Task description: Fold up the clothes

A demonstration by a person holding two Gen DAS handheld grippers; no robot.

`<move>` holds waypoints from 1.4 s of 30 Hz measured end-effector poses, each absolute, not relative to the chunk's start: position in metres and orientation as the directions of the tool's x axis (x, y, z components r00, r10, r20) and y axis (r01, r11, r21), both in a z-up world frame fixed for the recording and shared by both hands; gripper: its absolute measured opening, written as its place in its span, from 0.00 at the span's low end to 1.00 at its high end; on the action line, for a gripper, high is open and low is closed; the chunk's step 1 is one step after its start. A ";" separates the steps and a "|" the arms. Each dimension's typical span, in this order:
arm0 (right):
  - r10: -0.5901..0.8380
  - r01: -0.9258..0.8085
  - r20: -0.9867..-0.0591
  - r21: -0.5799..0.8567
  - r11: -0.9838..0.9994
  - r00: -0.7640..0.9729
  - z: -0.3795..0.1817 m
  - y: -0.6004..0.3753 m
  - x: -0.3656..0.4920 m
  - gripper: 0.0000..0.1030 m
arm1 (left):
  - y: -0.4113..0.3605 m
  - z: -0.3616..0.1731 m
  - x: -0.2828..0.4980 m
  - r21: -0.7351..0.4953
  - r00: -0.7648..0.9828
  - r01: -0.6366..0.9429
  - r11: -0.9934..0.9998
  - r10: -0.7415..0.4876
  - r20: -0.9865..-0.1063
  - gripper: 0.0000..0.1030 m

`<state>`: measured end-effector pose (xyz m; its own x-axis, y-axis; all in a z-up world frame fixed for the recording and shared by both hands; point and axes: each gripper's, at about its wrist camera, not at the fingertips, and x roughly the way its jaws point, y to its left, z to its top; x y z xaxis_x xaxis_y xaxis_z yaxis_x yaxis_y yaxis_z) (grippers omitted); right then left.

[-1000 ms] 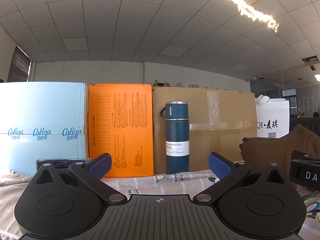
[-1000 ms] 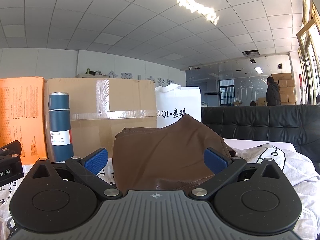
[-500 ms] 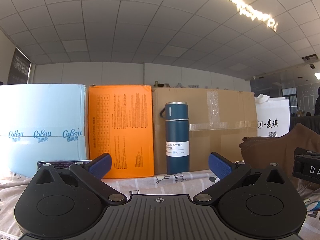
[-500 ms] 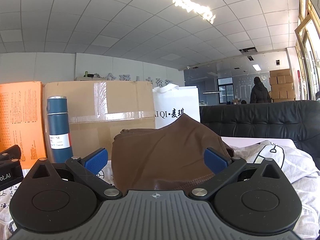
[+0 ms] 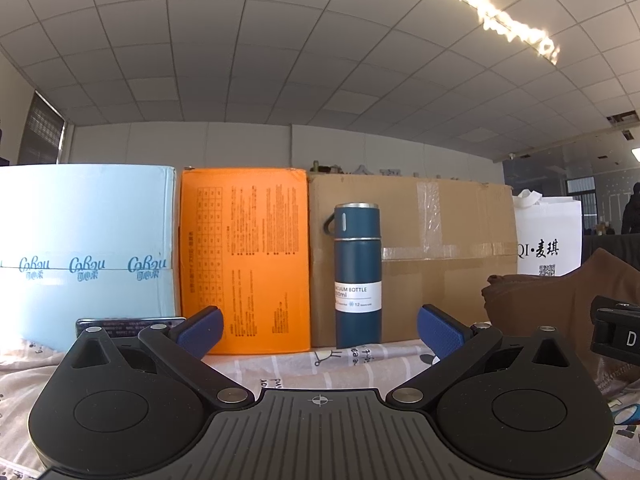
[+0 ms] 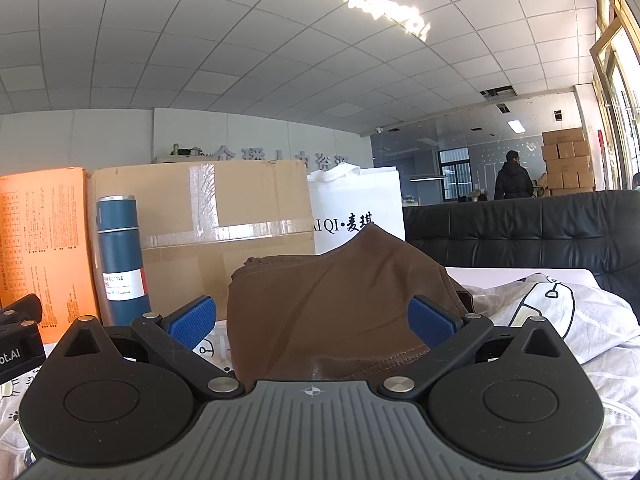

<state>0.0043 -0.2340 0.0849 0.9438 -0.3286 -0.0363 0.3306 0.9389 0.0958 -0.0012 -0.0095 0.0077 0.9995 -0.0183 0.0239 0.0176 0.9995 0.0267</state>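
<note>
A brown garment (image 6: 336,300) lies in a bunched heap on the patterned cloth (image 6: 592,364). It sits right in front of my right gripper (image 6: 312,326), between its open blue-padded fingers, with nothing held. The same heap shows at the right edge of the left wrist view (image 5: 552,300). My left gripper (image 5: 320,330) is open and empty, low over the cloth (image 5: 304,368), pointing at a blue bottle. A crumpled pale printed garment (image 6: 560,304) lies to the right of the brown heap.
Along the back stand a light blue box (image 5: 84,256), an orange box (image 5: 244,260), a cardboard box (image 5: 440,256), a blue vacuum bottle (image 5: 357,276) and a white bag (image 5: 548,240). A black sofa (image 6: 520,232) is at the right. A dark flat device (image 5: 128,324) lies by the left finger.
Both grippers have shifted slightly to the right; the bottle and boxes have drifted left in both views. Both stay open. A person in the far background has walked left.
</note>
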 end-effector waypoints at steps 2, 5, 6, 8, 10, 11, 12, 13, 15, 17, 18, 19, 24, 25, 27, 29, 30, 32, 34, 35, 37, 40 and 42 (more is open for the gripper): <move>-0.325 0.327 -0.035 0.098 0.940 0.945 0.085 -0.234 0.004 1.00 | -0.009 0.007 -0.001 0.019 1.000 0.015 1.000 -0.015 0.003 1.00; -0.321 0.323 -0.034 0.101 0.941 0.946 0.085 -0.234 0.004 1.00 | -0.009 0.007 0.000 0.018 1.000 0.016 1.000 -0.016 0.001 1.00; -0.320 0.322 -0.032 0.104 0.941 0.947 0.085 -0.235 0.003 1.00 | -0.009 0.007 0.000 0.018 1.000 0.016 1.000 -0.016 0.001 1.00; -0.315 0.316 -0.028 0.109 0.942 0.949 0.085 -0.235 0.003 1.00 | -0.009 0.006 0.000 0.014 1.000 0.018 1.000 -0.018 -0.003 1.00; -0.310 0.311 -0.028 0.110 0.944 0.950 0.085 -0.235 0.003 1.00 | -0.009 0.006 0.001 0.011 1.000 0.018 1.000 -0.018 -0.006 1.00; -0.307 0.308 -0.028 0.110 0.945 0.951 0.085 -0.235 0.003 1.00 | -0.008 0.006 0.001 0.010 1.000 0.019 1.000 -0.019 -0.008 1.00; -0.304 0.306 -0.029 0.110 0.946 0.952 0.085 -0.235 0.003 1.00 | -0.008 0.006 0.001 0.008 1.000 0.019 1.000 -0.019 -0.010 1.00; -0.302 0.304 -0.030 0.111 0.946 0.953 0.085 -0.235 0.003 1.00 | -0.008 0.006 0.001 0.007 1.000 0.019 1.000 -0.019 -0.011 1.00; -0.300 0.301 -0.030 0.114 0.947 0.954 0.085 -0.236 0.003 1.00 | -0.007 0.005 0.002 0.004 1.000 0.020 1.000 -0.020 -0.015 1.00; -0.298 0.299 -0.029 0.116 0.947 0.954 0.085 -0.236 0.003 1.00 | -0.007 0.005 0.002 0.001 1.000 0.020 1.000 -0.020 -0.019 1.00; -0.296 0.298 -0.029 0.117 0.947 0.955 0.085 -0.236 0.003 1.00 | -0.007 0.005 0.002 -0.001 1.000 0.020 1.000 -0.020 -0.020 1.00; -0.295 0.297 -0.028 0.118 0.948 0.955 0.085 -0.236 0.003 1.00 | -0.007 0.005 0.002 -0.001 1.000 0.020 1.000 -0.020 -0.021 1.00; -0.290 0.291 -0.027 0.123 0.949 0.957 0.085 -0.237 0.003 1.00 | -0.007 0.005 0.003 -0.002 1.000 0.021 1.000 -0.021 -0.020 1.00; -0.290 0.291 -0.027 0.123 0.949 0.957 0.084 -0.237 0.003 1.00 | -0.007 0.005 0.003 -0.002 1.000 0.021 1.000 -0.021 -0.020 1.00; -0.289 0.290 -0.028 0.125 0.949 0.957 0.084 -0.237 0.003 1.00 | -0.007 0.005 0.003 -0.001 1.000 0.021 1.000 -0.021 -0.020 1.00; -0.288 0.290 -0.029 0.126 0.949 0.957 0.084 -0.237 0.003 1.00 | -0.007 0.005 0.003 -0.001 1.000 0.021 1.000 -0.021 -0.020 1.00; -0.288 0.289 -0.029 0.126 0.949 0.957 0.084 -0.237 0.003 1.00 | -0.007 0.005 0.003 -0.001 1.000 0.021 1.000 -0.021 -0.020 1.00; -0.287 0.289 -0.030 0.127 0.949 0.957 0.084 -0.238 0.003 1.00 | -0.007 0.004 0.003 -0.002 1.000 0.022 1.000 -0.022 -0.021 1.00; -0.287 0.288 -0.030 0.128 0.949 0.958 0.084 -0.238 0.003 1.00 | -0.007 0.004 0.003 -0.002 1.000 0.021 1.000 -0.021 -0.021 1.00; -0.286 0.288 -0.031 0.129 0.949 0.958 0.084 -0.238 0.003 1.00 | -0.007 0.004 0.003 -0.002 1.000 0.021 1.000 -0.021 -0.021 1.00; -0.286 0.287 -0.031 0.130 0.949 0.958 0.084 -0.238 0.003 1.00 | -0.007 0.004 0.002 -0.002 1.000 0.021 1.000 -0.021 -0.020 1.00; -0.285 0.286 -0.032 0.131 0.949 0.958 0.084 -0.238 0.003 1.00 | -0.007 0.004 0.002 -0.002 1.000 0.021 1.000 -0.021 -0.021 1.00; -0.284 0.286 -0.032 0.131 0.949 0.958 0.084 -0.238 0.003 1.00 | -0.008 0.004 0.002 -0.003 1.000 0.021 1.000 -0.021 -0.023 1.00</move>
